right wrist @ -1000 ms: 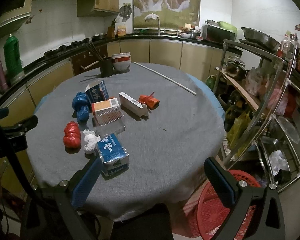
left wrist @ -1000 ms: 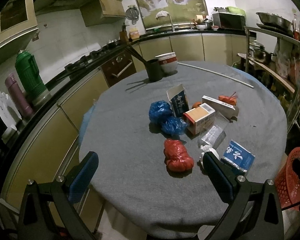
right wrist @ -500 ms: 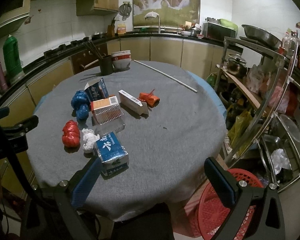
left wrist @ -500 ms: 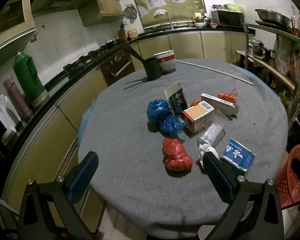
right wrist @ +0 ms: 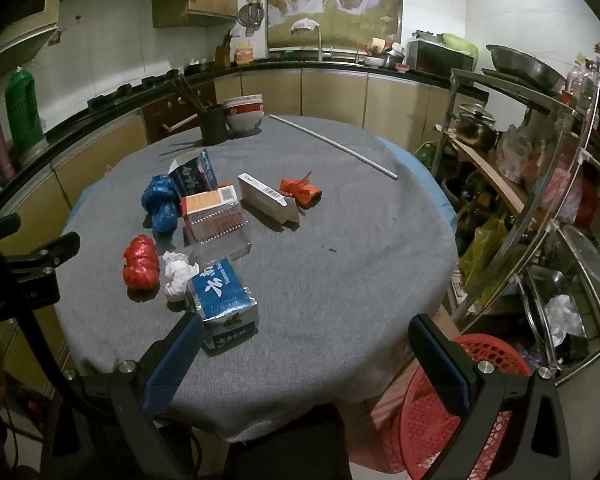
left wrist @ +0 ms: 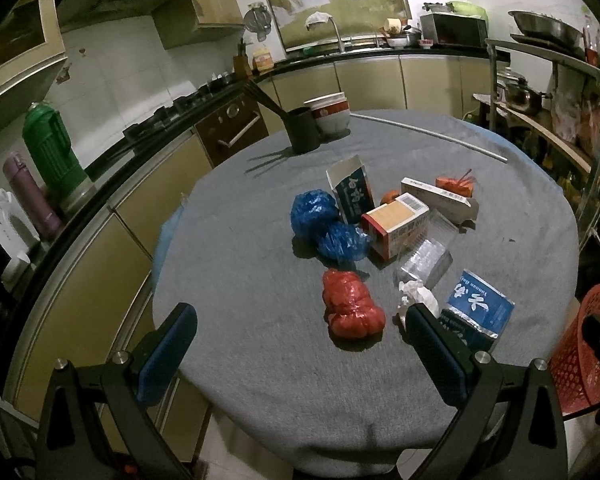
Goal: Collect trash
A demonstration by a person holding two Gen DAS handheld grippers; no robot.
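Both cameras are edging slightly nearer the round table (left wrist: 260,380) than a second ago. Left gripper (left wrist: 300,348) and right gripper (right wrist: 306,364) are hanging spread and empty. Trash is lying mid-table: red bag (left wrist: 352,308), blue packet (right wrist: 224,296). Only the right view is showing the red basket (right wrist: 488,356) fully, beside the table.

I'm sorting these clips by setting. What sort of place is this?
Most likely a home kitchen. A counter with a faucet runs along the back wall, a microwave sits on it, and a rack at the side holds pots. Trash lies on the round table in the middle.
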